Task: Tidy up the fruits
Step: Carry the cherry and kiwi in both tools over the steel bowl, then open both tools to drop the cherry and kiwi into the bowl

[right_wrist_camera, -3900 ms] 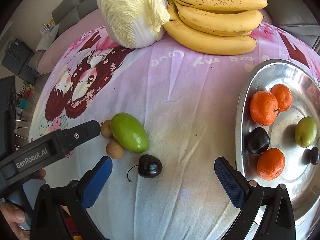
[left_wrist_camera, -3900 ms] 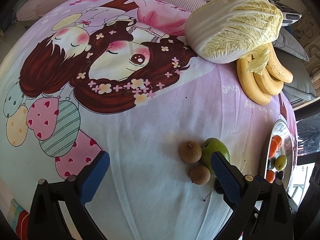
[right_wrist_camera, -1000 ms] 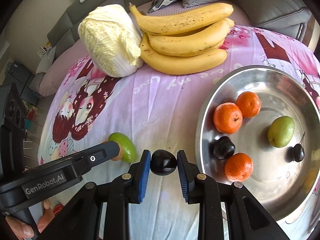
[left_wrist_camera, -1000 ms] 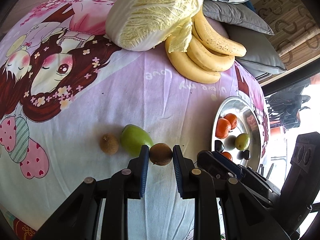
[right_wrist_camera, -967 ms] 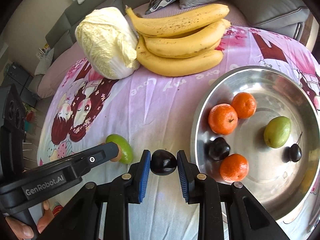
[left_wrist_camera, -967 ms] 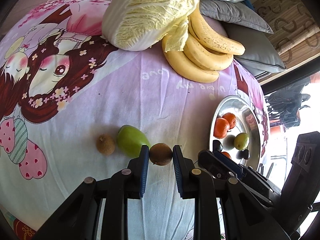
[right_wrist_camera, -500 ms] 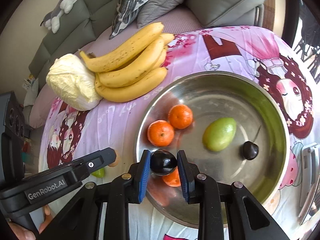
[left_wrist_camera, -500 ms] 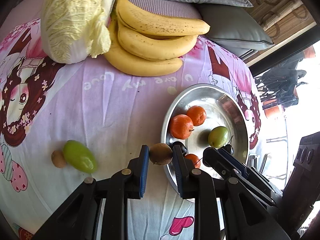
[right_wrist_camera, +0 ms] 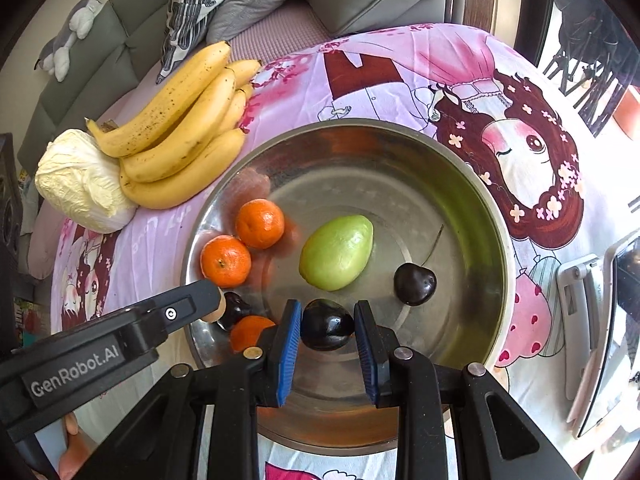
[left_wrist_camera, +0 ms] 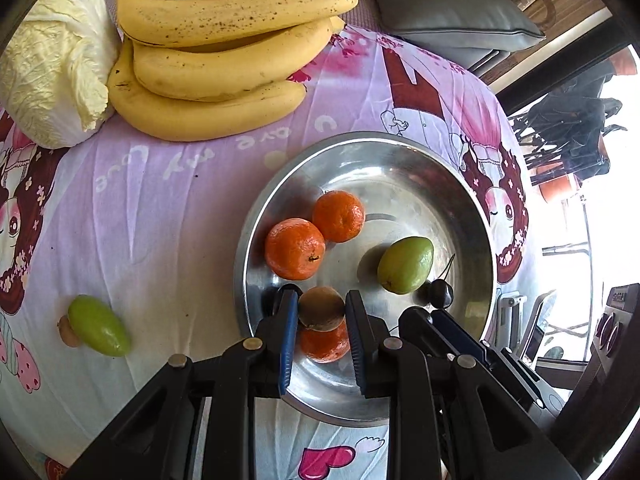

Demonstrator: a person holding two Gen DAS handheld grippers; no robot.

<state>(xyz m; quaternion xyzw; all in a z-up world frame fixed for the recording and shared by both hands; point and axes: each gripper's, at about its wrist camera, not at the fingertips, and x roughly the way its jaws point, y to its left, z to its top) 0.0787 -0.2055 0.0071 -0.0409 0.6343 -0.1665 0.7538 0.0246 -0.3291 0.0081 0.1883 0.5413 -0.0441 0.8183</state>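
Left gripper [left_wrist_camera: 322, 314]: clenched on a small brown fruit [left_wrist_camera: 321, 307], held above the near left part of the steel bowl [left_wrist_camera: 404, 148].
Right gripper [right_wrist_camera: 327, 330]: clamped on a dark plum [right_wrist_camera: 327, 329], hanging over the near side of the same bowl.
Already in the bowl: three oranges, one of them [right_wrist_camera: 260, 223] toward the far left; a green mango [right_wrist_camera: 337, 253] in the middle; a cherry [right_wrist_camera: 414, 283] on the right; another dark fruit [right_wrist_camera: 234, 310] half hidden at the near left.
Left on the cloth: a second green mango [left_wrist_camera: 98, 326] with a small brown fruit [left_wrist_camera: 66, 330] touching it, well apart from the bowl on the left.
Progress: more than half done, I'd judge; both held fruits await release.
Mango on the cloth: lies flat, long axis running far-left to near-right.
Bananas [left_wrist_camera: 224, 60] and cabbage [left_wrist_camera: 52, 64]: far left, beside each other.
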